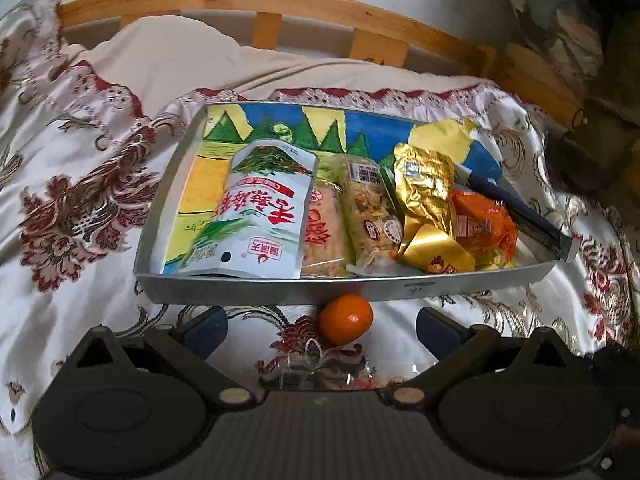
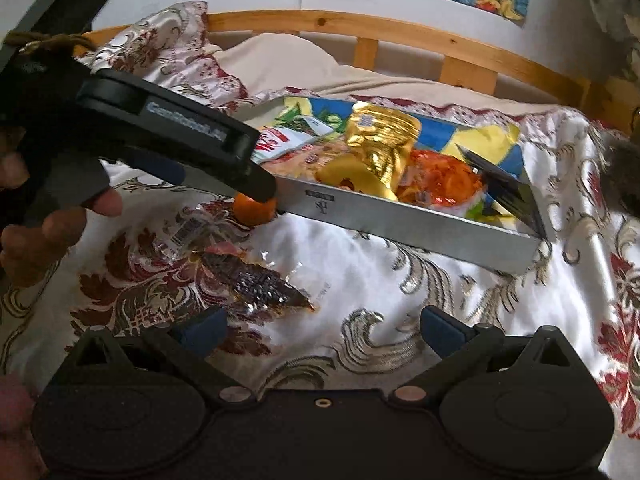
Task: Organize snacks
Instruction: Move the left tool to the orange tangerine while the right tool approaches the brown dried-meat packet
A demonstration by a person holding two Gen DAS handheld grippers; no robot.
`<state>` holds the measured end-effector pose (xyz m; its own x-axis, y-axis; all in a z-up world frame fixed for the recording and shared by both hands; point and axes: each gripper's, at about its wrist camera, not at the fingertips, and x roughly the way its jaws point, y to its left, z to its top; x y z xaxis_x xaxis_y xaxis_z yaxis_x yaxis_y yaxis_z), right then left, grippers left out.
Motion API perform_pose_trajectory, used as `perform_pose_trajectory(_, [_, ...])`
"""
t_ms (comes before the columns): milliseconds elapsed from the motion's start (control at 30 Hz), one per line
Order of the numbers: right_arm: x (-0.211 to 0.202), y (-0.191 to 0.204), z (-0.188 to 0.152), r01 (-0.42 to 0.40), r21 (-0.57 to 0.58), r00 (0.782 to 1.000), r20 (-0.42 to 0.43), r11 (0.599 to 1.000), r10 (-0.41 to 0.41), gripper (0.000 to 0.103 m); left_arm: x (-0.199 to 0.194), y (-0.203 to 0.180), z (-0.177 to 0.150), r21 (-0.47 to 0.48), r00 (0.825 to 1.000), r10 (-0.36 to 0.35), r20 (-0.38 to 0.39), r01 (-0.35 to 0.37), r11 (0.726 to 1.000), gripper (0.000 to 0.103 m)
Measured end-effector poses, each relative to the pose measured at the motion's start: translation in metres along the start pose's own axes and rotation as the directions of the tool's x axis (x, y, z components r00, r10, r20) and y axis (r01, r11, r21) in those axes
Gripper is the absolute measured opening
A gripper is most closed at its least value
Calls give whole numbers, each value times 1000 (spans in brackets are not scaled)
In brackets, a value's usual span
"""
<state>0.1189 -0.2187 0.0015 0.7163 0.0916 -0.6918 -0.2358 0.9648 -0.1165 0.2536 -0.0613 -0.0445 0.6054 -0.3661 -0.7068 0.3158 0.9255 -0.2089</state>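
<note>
**A:** What is the biggest thing in view?

**B:** A bed covered by a shiny white bedspread with dark red and gold flower patterns, and a wooden headboard behind it. On the bedspread sits a shallow grey metal tray lined with a bright crayon drawing of green hills and blue sky.

**A:** What is in the tray?

**B:** Snacks side by side along its near wall. From left: a tall white bag with red characters, a clear pack of pale crackers, a clear roll of mixed bits, a crinkled gold foil bag, and an orange packet. A dark flat packet leans on the right edge.

**A:** Anything outside it?

**B:** A small mandarin touching the tray's front wall, and nearer, a clear wrapper holding something dark brown, possibly dried meat.

**A:** And the grippers?

**B:** The left gripper is spread wide, empty, with the mandarin just ahead between its fingers. The right gripper is also spread and empty, beside the wrapper.
</note>
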Motion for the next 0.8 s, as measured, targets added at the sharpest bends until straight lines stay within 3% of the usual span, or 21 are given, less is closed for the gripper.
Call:
perform_pose_trajectory(167, [6, 11, 7, -94, -102, 995, 29, 990, 98, 101, 3, 12, 0, 2, 1000, -7, -8, 7, 1000, 101])
perform_pose_trajectory(300, [20, 26, 12, -118, -222, 992, 10, 968, 123, 90, 5, 15, -1, 8, 999, -47, -27, 48, 999, 94])
perform_pose_trajectory(567, [36, 31, 17, -138, -297, 990, -38, 945, 133, 96, 15, -1, 0, 58, 997, -67, -43, 69, 996, 76])
perform_pose_trajectory(633, [39, 27, 19, -161, -277, 987, -54, 947, 152, 90, 19, -7, 1, 80, 998, -35, -54, 39, 996, 64])
perform_pose_trajectory(700, [41, 23, 19, -176, -255, 984, -63, 951, 165, 83, 23, -12, 2, 108, 998, 6, -65, 1, 994, 57])
perform_pose_trajectory(800, [38, 22, 18, -159, -266, 987, -64, 951, 148, 68, 23, -16, 1, 127, 998, 13, -67, -4, 992, 48])
